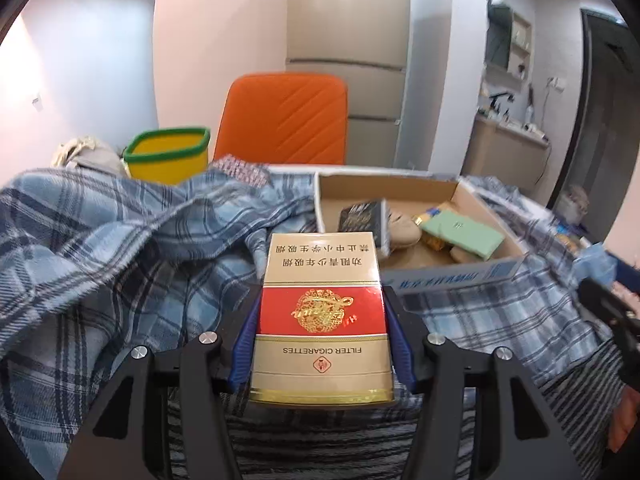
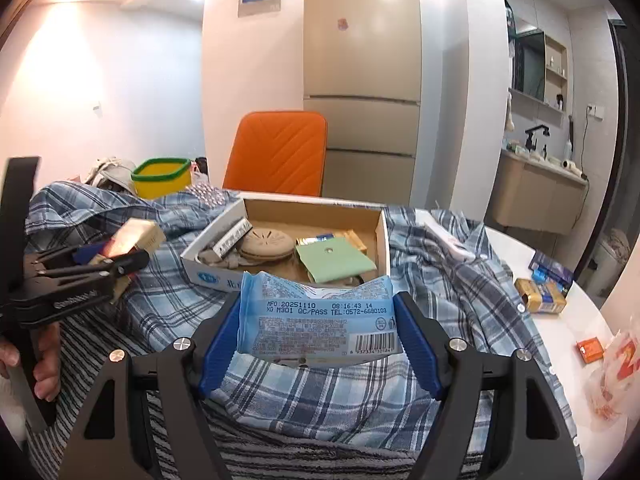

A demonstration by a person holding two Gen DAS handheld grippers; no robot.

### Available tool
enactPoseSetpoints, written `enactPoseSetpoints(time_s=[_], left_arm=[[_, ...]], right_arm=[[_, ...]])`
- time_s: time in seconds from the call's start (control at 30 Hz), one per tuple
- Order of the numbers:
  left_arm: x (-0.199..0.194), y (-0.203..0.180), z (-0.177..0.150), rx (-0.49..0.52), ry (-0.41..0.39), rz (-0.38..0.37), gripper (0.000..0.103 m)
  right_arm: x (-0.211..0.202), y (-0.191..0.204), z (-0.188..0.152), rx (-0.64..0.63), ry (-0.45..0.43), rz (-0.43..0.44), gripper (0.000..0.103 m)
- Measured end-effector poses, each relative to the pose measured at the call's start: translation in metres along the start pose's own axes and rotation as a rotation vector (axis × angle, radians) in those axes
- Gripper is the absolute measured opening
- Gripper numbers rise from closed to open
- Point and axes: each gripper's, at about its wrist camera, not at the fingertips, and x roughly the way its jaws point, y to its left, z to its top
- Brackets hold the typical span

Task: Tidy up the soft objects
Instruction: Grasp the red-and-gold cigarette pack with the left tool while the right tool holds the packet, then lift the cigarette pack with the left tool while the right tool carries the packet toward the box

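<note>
1. Behind your work stands a tall beige refrigerator (image 2: 362, 76) with an orange chair (image 2: 278, 152) in front of it; a yellow bin (image 2: 162, 178) with a green rim sits to the left.
2. Your surface is a white table (image 2: 560, 332) draped with a blue plaid shirt (image 2: 312, 396), and a grey striped cloth (image 2: 280, 456) lies at the near edge.
3. Your left gripper (image 1: 322, 312) points downward and forward, its blue pads pressed on both long sides of a red and gold cigarette pack (image 1: 322, 320), which is clear of the shirt.
4. From the right wrist view you can see that left gripper (image 2: 116, 258) side on at the left edge, tilted toward the box, with your left hand (image 2: 44, 364) wrapped round its handle.
5. Your right gripper (image 2: 320, 328) also angles downward, clamped on a light blue tissue packet (image 2: 316, 320) by its 2 short edges; the packet hangs above the shirt, just in front of the box.
6. An open cardboard box (image 2: 382, 236) rests on the shirt ahead of both grippers. It holds a green pouch (image 2: 334, 262), a round tan disc (image 2: 266, 244) and some small packs.
7. On the bare table to the right lie a gold pack (image 2: 540, 298), a small orange box (image 2: 590, 350) and a clear bag (image 2: 616, 380).
</note>
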Motion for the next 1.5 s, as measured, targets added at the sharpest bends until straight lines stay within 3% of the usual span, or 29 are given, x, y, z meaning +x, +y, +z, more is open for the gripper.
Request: enactPoseSetpoints(time_s=[0.2, 0.37, 0.47, 0.67, 0.83, 1.0, 1.23, 1.37, 1.5], left_arm=[[0.020, 0.002, -0.005, -0.010, 0.120, 0.016, 0.055], [0.043, -0.006, -0.012, 0.041, 0.252, 0.052, 0.055], [0.037, -0.006, -0.012, 0.042, 0.219, 0.033, 0.055], [0.010, -0.001, -0.007, 0.014, 0.066, 0.008, 0.055], [0.006, 0.008, -0.003, -0.035, 0.037, 0.032, 0.056], [0.020, 0.013, -0.003, -0.051, 0.103, 0.038, 0.055], [-0.030, 0.004, -0.001, -0.019, -0.158, -0.055, 0.055], [-0.063, 0.015, 0.001, -0.086, -0.315, -0.136, 0.055], [-0.079, 0.031, -0.001, -0.167, -0.422, -0.080, 0.055]], right_arm=[[0.010, 0.000, 0.002, -0.002, 0.056, 0.003, 0.076], [0.026, -0.004, -0.001, 0.025, 0.153, 0.016, 0.076], [0.028, -0.007, -0.003, 0.039, 0.165, 0.018, 0.076], [0.027, -0.005, -0.003, 0.026, 0.159, 0.017, 0.076], [0.027, -0.006, -0.003, 0.032, 0.159, 0.018, 0.076], [0.032, -0.004, -0.004, 0.020, 0.192, 0.021, 0.076], [0.042, -0.009, -0.002, 0.054, 0.239, 0.065, 0.076], [0.048, 0.002, 0.010, 0.052, 0.285, 0.134, 0.076], [0.062, 0.035, 0.023, 0.013, 0.362, 0.267, 0.076]])
